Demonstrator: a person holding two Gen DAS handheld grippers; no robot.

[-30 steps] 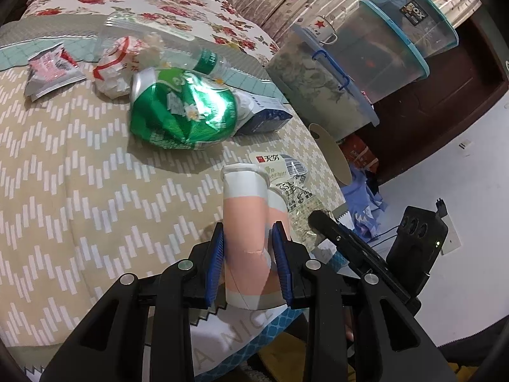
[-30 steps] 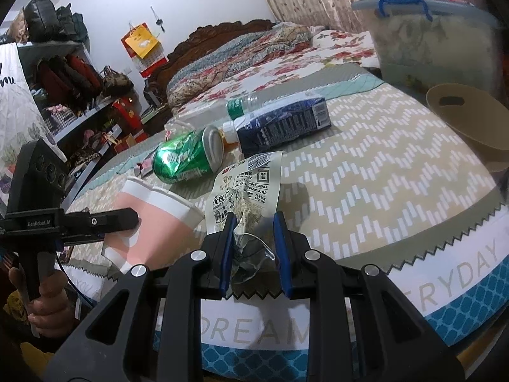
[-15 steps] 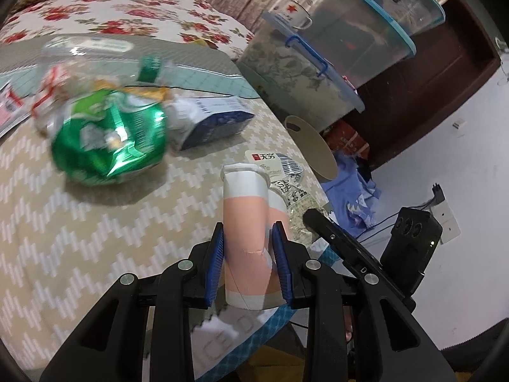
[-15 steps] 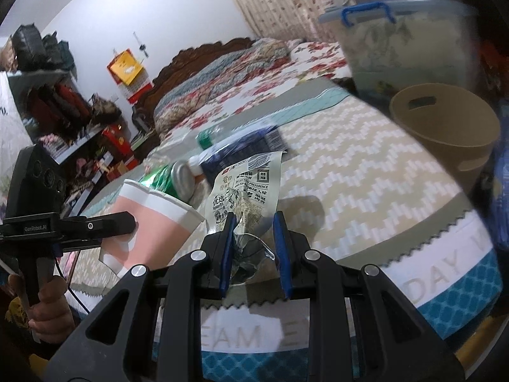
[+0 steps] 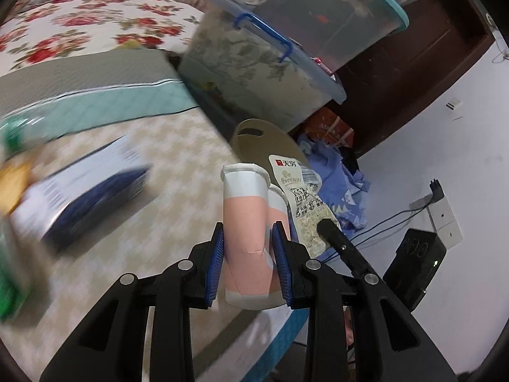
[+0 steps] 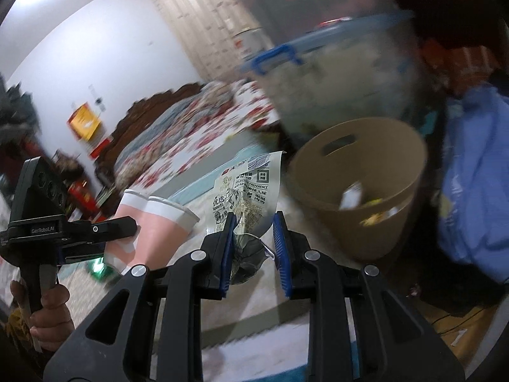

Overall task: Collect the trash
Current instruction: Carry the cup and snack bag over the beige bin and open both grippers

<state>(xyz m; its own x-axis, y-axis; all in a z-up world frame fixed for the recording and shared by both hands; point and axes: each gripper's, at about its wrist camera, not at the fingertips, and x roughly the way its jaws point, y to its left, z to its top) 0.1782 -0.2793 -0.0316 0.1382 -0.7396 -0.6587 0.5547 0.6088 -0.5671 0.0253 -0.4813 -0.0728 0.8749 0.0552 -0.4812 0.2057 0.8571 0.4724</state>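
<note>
My left gripper (image 5: 248, 258) is shut on a pink and white paper cup (image 5: 246, 219), squashed between the blue pads; it also shows in the right wrist view (image 6: 152, 219). My right gripper (image 6: 253, 251) is shut on a crinkled printed plastic wrapper (image 6: 246, 191), also visible in the left wrist view (image 5: 302, 197). A tan waste bin (image 6: 359, 181) with a handle slot stands just ahead and right of the wrapper, with some scraps inside; its rim shows in the left wrist view (image 5: 254, 133) beyond the bed's edge.
A blue and white carton (image 5: 89, 187) and a green can (image 5: 9, 273) lie blurred on the chevron bedspread (image 5: 152, 222). Lidded plastic storage boxes (image 5: 264, 63) stand behind the bin. Blue cloth (image 6: 470, 191) is heaped to the bin's right.
Both grippers have swung right, away from the bed's middle and toward the waste bin, each still holding its item. The bin is now much nearer in the right wrist view.
</note>
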